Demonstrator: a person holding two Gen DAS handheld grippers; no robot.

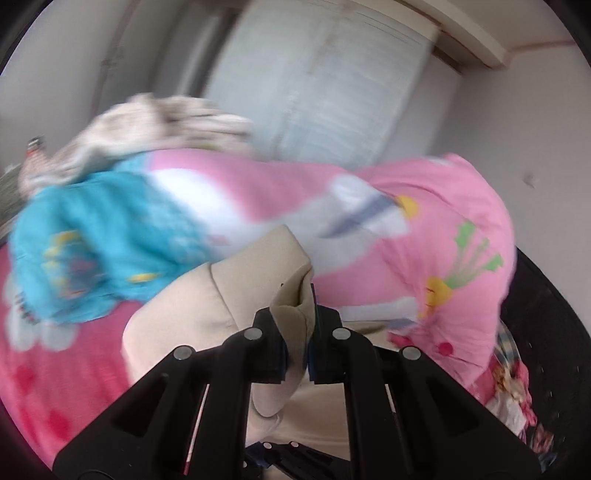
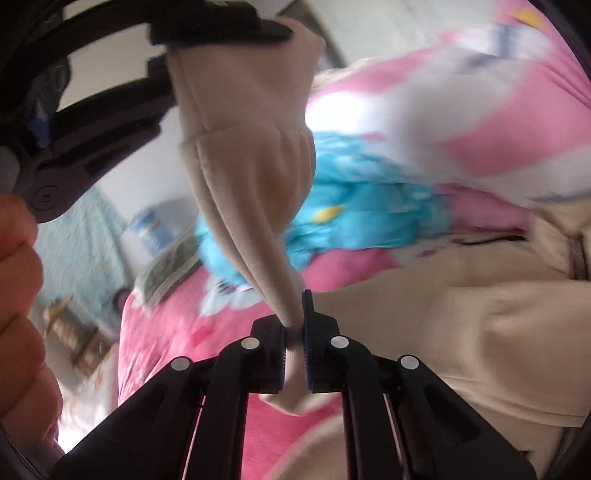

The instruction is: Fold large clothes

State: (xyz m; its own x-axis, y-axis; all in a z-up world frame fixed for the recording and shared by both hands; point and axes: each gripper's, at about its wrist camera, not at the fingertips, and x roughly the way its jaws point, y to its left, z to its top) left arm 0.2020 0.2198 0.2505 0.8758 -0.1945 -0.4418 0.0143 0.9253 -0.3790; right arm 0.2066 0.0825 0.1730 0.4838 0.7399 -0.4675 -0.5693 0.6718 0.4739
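The left wrist view shows the left gripper point(image 1: 295, 332) with its jaws clamped on a fold of a beige fleece garment point(image 1: 192, 321), the cloth bunched up between the blue pads and spreading down and to the left beneath them. Beyond lies a bed with a pink cartoon-print sheet point(image 1: 55, 369), a pink printed pillow point(image 1: 443, 229), a crumpled turquoise printed cloth point(image 1: 92, 240) and a heap of pale patterned fabric point(image 1: 147, 125), all blurred.

Only the right wrist view shows both tools at once: the right gripper point(image 2: 295, 332) has its jaws pinched on a narrow strip of the same garment, apparently a sleeve, which rises taut to the left gripper point(image 2: 221, 29) at the top of the picture, where the cuffed end is caught. The garment's body point(image 2: 461, 314) lies on the pink sheet point(image 2: 177, 332) to the right of the jaws. A person's hand point(image 2: 18, 277) shows at the left edge.
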